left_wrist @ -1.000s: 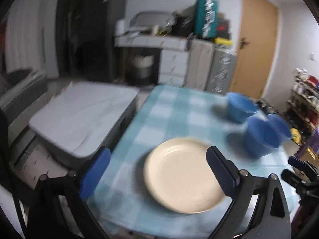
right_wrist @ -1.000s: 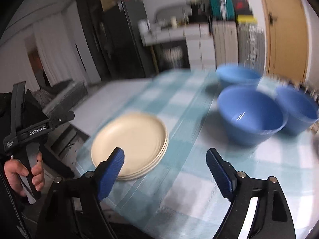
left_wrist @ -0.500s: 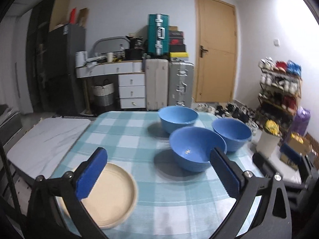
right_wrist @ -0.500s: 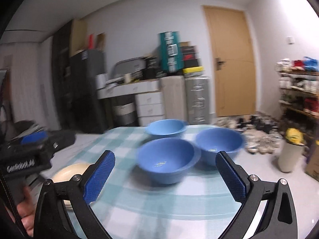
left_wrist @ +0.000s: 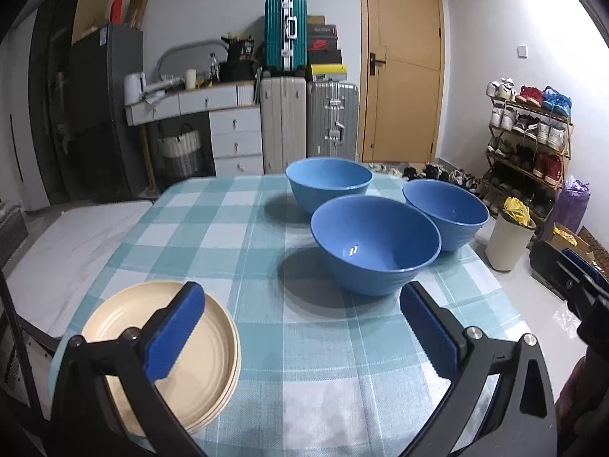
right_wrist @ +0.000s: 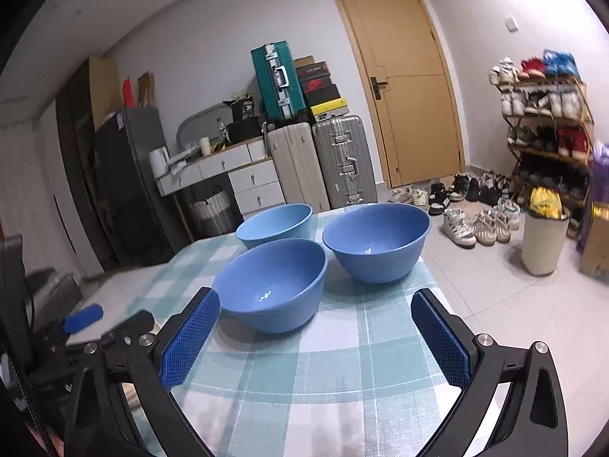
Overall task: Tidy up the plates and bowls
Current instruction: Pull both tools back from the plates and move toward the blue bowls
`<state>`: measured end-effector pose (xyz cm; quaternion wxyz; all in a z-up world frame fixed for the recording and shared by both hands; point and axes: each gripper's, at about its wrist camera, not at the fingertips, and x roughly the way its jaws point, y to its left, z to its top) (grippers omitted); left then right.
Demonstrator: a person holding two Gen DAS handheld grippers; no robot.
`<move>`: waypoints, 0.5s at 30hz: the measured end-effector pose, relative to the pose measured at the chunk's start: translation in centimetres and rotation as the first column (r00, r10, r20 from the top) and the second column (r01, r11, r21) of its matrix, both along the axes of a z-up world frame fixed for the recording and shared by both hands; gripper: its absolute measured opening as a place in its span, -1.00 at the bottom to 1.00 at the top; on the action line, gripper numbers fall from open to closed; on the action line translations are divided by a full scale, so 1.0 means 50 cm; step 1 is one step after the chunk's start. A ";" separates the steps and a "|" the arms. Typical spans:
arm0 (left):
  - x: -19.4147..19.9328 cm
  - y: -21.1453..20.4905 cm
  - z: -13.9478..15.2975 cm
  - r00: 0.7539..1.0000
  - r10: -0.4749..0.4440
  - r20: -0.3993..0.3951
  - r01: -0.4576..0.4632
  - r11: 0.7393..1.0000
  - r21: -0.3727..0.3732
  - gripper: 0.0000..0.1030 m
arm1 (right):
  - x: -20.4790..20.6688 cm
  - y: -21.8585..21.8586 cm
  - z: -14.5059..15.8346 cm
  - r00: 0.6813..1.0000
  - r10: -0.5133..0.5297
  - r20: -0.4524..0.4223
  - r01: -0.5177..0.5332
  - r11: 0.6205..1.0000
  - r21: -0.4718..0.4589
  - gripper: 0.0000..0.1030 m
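Now the left tongs hover wide apart and empty above the table with the teal-and-white checked cloth, and the right tongs, whose jaws have just been opening, likewise stand spread with nothing between them. Three round blue bowls cluster together: the nearest blue bowl sits just ahead of both tongs, a second behind it, a third to its right. Left of that nearest bowl and nearer the table's front edge lies a stack of cream round plates.

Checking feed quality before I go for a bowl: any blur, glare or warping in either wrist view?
Left wrist: sharp, small glint inside the nearest bowl, soft shadow to its left, fisheye bends the door. Right wrist: sharp, glints in both front bowls, edges warped.
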<state>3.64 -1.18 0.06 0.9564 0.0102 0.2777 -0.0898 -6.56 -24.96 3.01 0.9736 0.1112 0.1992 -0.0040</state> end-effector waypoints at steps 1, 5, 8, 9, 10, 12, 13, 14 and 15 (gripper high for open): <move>0.001 0.005 -0.002 1.000 -0.004 -0.007 0.004 1.000 -0.011 1.00 | -0.005 0.010 0.002 1.000 0.002 0.001 -0.002 1.000 -0.010 0.99; 0.014 0.027 -0.016 0.999 0.017 -0.047 -0.020 0.998 -0.051 1.00 | 0.007 0.032 -0.006 1.000 0.006 -0.026 -0.008 0.998 -0.056 0.99; 0.020 0.035 -0.021 0.998 0.022 -0.063 -0.026 0.998 -0.058 1.00 | 0.009 0.041 -0.011 0.999 0.002 -0.034 -0.005 0.997 -0.077 0.99; 0.019 0.036 -0.021 0.998 0.026 -0.058 -0.029 0.998 -0.054 1.00 | 0.011 0.044 -0.013 0.999 0.001 -0.039 -0.005 0.996 -0.084 0.99; 0.019 0.034 -0.022 0.998 0.031 -0.053 -0.033 0.998 -0.045 1.00 | 0.011 0.047 -0.014 0.999 0.001 -0.043 -0.005 0.996 -0.091 0.99; 0.020 0.033 -0.026 0.998 0.026 -0.058 -0.028 0.999 -0.040 1.00 | 0.013 0.054 -0.016 0.999 0.009 -0.051 -0.014 0.995 -0.100 0.99; 0.024 0.033 -0.030 0.997 0.022 -0.072 -0.025 0.999 -0.042 1.00 | 0.013 0.058 -0.017 0.999 0.012 -0.053 -0.018 0.994 -0.105 0.99; 0.028 0.032 -0.035 0.995 0.030 -0.093 -0.034 0.999 -0.041 1.00 | 0.012 0.061 -0.018 0.998 0.014 -0.054 -0.020 0.994 -0.112 0.99; 0.033 0.032 -0.040 0.993 0.040 -0.112 -0.045 0.998 -0.041 1.00 | 0.012 0.065 -0.018 0.998 0.019 -0.055 -0.026 0.992 -0.122 0.99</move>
